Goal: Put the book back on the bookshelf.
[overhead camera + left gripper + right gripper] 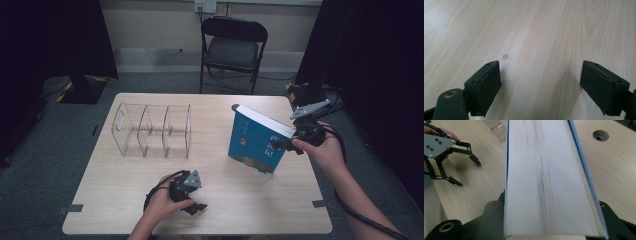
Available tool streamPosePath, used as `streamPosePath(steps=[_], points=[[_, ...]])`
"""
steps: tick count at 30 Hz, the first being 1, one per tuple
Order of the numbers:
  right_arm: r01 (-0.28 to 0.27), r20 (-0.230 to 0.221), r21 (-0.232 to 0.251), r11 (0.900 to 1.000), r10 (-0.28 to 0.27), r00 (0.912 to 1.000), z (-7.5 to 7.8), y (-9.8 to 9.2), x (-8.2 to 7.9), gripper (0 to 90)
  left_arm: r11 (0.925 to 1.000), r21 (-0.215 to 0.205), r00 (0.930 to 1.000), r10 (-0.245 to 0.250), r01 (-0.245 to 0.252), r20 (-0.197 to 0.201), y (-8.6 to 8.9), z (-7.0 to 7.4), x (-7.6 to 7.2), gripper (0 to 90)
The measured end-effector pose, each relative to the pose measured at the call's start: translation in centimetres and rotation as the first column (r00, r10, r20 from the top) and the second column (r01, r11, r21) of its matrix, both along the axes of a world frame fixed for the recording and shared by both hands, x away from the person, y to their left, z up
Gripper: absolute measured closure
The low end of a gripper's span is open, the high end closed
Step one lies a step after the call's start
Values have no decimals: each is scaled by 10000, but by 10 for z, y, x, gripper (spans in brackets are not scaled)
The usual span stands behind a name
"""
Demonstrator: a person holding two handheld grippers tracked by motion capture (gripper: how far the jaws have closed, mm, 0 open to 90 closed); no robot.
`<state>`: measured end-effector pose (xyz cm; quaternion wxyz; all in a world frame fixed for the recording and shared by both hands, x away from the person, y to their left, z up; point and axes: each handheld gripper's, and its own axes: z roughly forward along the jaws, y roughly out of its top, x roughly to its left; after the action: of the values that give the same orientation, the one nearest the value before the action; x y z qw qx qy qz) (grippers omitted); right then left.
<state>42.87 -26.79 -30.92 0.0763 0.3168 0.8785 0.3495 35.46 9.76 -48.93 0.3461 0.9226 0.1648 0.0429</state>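
Note:
A blue book (255, 140) stands tilted on the right half of the wooden table (240, 200), its cover towards me. My right gripper (287, 145) is shut on its right edge. In the right gripper view the white page edge of the book (546, 177) runs up between the two black jaws. My left gripper (197, 206) rests low near the table's front, open. In its own view the left gripper (541, 75) has its pads (486, 85) wide apart over bare wood, with nothing between them. The left gripper (469, 173) is also seen beyond the book.
A clear plastic organizer (152, 130) with three compartments stands on the table's left half. A round cable hole (600, 135) sits in the tabletop behind the book. A black folding chair (232, 47) stands beyond the far edge. Dark curtains hang at both sides.

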Motion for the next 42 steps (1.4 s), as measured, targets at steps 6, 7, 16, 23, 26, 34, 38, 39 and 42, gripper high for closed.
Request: streamPosePath(steps=[6,7,16,23,26,34,38,39,42], points=[[192,-341,-563,9982,-211,9992,8,7,5,488,9984,-538,9991,-176,196,379,6,-6,-2,146],[189,-334,-770,9968,-216,9992,9,9,6,460,9984,-505,9988,-242,263,431,7,-6,-2,146],[40,-350,-2047,9788,-114,9993,12,26,15,348,9960,-881,9988,-103,144,478,9,-9,-4,142],[-335,-825,-2565,9660,126,9965,6,37,20,496,9951,-947,9983,-244,293,526,13,-10,-4,141],[-404,-1134,-2708,9618,98,9935,8,39,23,515,9940,-1039,9979,-289,349,586,13,-11,-3,142],[-488,-1486,-2719,9611,82,9889,8,41,26,565,9941,-1039,9981,-264,321,558,14,-11,-4,140],[-653,-1500,-2810,9575,234,9884,8,44,23,592,9938,-1062,9981,-279,336,550,14,-11,-4,140],[-679,-1506,-2788,9579,262,9883,8,45,22,596,9953,-907,9981,-292,341,542,14,-10,-4,140],[-654,-1443,-2812,9574,252,9892,9,48,17,605,9954,-894,9981,-287,335,548,14,-10,-4,140]])
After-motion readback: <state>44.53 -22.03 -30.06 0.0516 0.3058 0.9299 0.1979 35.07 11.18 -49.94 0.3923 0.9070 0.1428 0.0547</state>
